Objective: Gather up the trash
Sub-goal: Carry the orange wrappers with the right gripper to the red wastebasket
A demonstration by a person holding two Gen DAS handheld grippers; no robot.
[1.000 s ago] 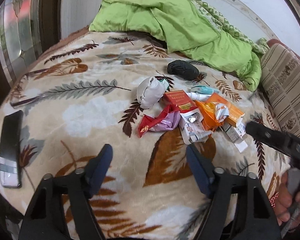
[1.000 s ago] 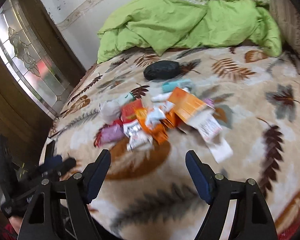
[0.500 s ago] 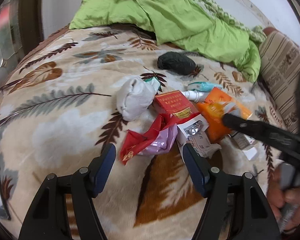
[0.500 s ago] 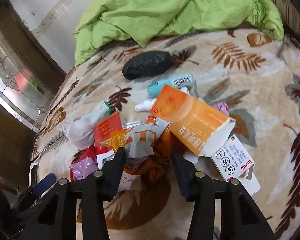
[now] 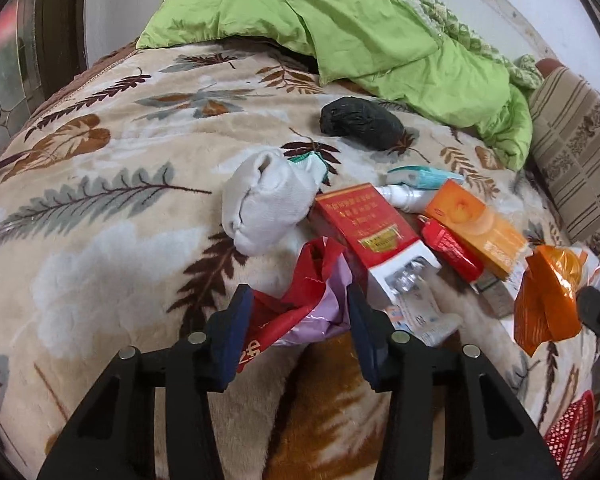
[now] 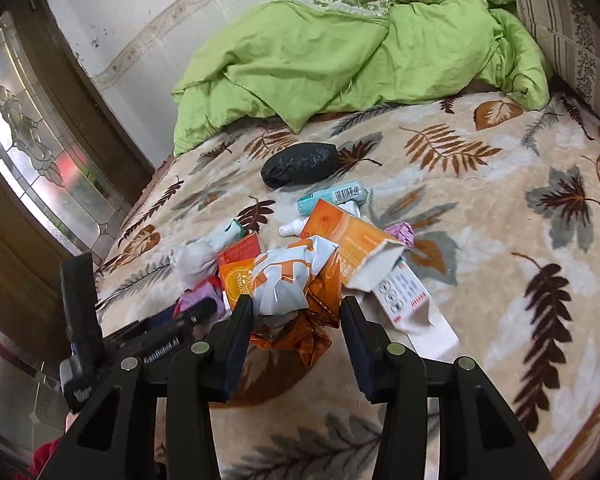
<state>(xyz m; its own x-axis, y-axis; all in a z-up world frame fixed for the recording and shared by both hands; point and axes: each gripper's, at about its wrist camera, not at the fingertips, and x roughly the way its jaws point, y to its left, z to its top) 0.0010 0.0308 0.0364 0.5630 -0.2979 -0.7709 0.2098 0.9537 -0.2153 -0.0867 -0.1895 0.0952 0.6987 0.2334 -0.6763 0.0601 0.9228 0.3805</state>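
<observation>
Trash remains heaped mid-frame on the bed; collection has barely begun. At lower centre of the left wrist view, the left hand-held gripper is closing around a red and purple wrapper. The right hand-held gripper clamps an orange wrapper. Only the left view shows a red basket, lower right.

Left wrist view: close, angled down onto bed blanket, litter pile at 1 o'clock. Right wrist view: same pile at 12 o'clock, from opposite side; both share black bag.
</observation>
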